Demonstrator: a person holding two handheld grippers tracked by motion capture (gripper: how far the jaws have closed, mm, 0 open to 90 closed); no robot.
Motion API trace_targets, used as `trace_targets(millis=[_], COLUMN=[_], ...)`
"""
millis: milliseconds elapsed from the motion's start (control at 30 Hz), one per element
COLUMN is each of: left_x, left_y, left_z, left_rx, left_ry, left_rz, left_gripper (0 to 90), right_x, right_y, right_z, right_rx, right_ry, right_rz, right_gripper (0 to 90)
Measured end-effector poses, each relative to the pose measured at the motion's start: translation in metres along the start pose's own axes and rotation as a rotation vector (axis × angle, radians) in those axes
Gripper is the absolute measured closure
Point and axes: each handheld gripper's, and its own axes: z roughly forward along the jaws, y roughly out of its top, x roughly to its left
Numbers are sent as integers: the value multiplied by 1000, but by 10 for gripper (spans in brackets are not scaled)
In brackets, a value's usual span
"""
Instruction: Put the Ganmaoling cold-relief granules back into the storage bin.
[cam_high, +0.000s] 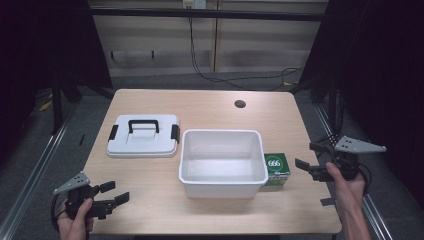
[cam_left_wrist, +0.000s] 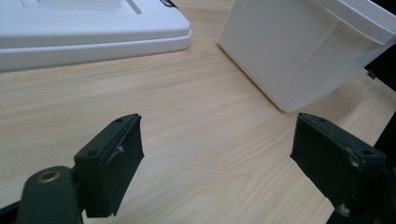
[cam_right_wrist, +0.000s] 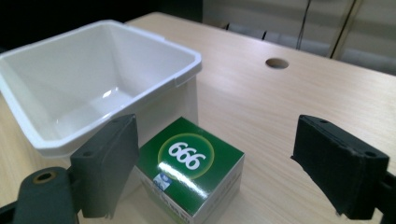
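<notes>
- The step in hand looks like the approach to a pick-up: the right gripper (cam_high: 312, 156) hangs at the table's right edge with its jaws spread wide, nothing between them, aimed at the green box (cam_high: 276, 169) marked "666".
- In the right gripper view the green box (cam_right_wrist: 191, 170) lies low between the two black jaws, a little toward the left one, and neither jaw touches it.
- The green box sits on the wooden table (cam_high: 210, 107) at about 4 o'clock from the table's middle, against or just beside the right wall of the white open bin (cam_high: 222, 162); whether the two actually touch cannot be told.
- The left gripper (cam_high: 115, 194) rests at about 7 o'clock near the front-left corner, released and empty, its jaws pointing toward the bin's near wall (cam_left_wrist: 299, 51).
- The white lid (cam_high: 143, 136), with a black handle and black clips on its two short sides, lies flat on the table at 9 o'clock of the bin, just beside it.
- Judged from this, the next move calls for the right gripper to go forward and down so the jaws straddle the box, then close; the bin wall leaves little room on that side for a jaw.
- Count: one green box, one bin, one lid, two grippers, one round hole (cam_high: 240, 104) in the table at about 1 o'clock.
</notes>
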Motion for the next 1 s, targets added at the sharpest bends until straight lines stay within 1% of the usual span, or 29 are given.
trace_targets(millis=[67, 133, 200, 300, 367, 400, 433, 467, 500, 600, 633, 667, 700, 733, 767, 800, 833, 867, 900, 933, 967, 1000], left_x=[0, 1, 1, 1, 1, 1, 1, 1, 1, 1, 1, 1, 1, 2, 1, 1, 1, 1, 1, 1, 1, 1], left_y=[0, 0, 0, -1, -1, -1, -1, -1, -1, -1, -1, -1, -1, -1, -1, -1, -1, -1, -1, -1, -1, -1], left_z=[0, 0, 0, 0, 0, 0, 1, 0, 0, 0, 0, 1, 1, 1, 0, 0, 0, 0, 0, 0, 1, 1], left_rx=[1, 4, 0, -2, 0, 2, 2, -2, -2, -4, -2, 1, 5, 4, 0, -2, 0, 1, 1, 2, 2, 1], left_ry=[-1, 3, 1, 2, 1, 1, 0, 1, 0, 1, 2, 0, -1, -2, 0, 2, 1, 0, 1, 1, -1, 0], left_rz=[-1, -4, -4, -6, -6, -6, -4, -5, -9, -9, -10, -8, -6, -5, -9, -10, -8, -6, -5, -6, -8, -8], left_gripper=[163, 163, 163, 163, 163, 163, 163, 163, 163, 163, 163, 163, 163, 163, 164, 163, 163, 163, 163, 163, 163, 164], right_x=[0, -1, -2, -4, -4, -3, -3, -3, -3, -3, -3, -4, -4, -4, -4, -4, -3, -3, -1, 1, 5, 8], right_y=[6, 12, 17, 26, 28, 34, 34, 39, 41, 49, 49, 51, 53, 55, 56, 57, 57, 57, 58, 57, 57, 57], right_z=[5, 7, 10, 15, 17, 21, 21, 26, 27, 34, 34, 35, 38, 40, 42, 45, 51, 51, 54, 58, 63, 65], right_rx=[39, 74, 79, 128, 139, 152, 152, 177, 189, 250, 250, 274, 311, 339, 357, 396, 456, 456, 497, 539, 606, 625], right_ry=[17, 12, 31, 39, 43, 59, 59, 74, 82, 110, 110, 127, 143, 140, 149, 166, 191, 191, 210, 216, 218, 221], right_rz=[-27, -34, -45, -67, -67, -74, -74, -90, -94, -125, -125, -135, -146, -161, -172, -188, -228, -228, -244, -273, -312, -328], right_gripper=[133, 129, 128, 125, 124, 125, 125, 125, 125, 125, 125, 127, 127, 127, 127, 127, 127, 127, 128, 128, 129, 130])
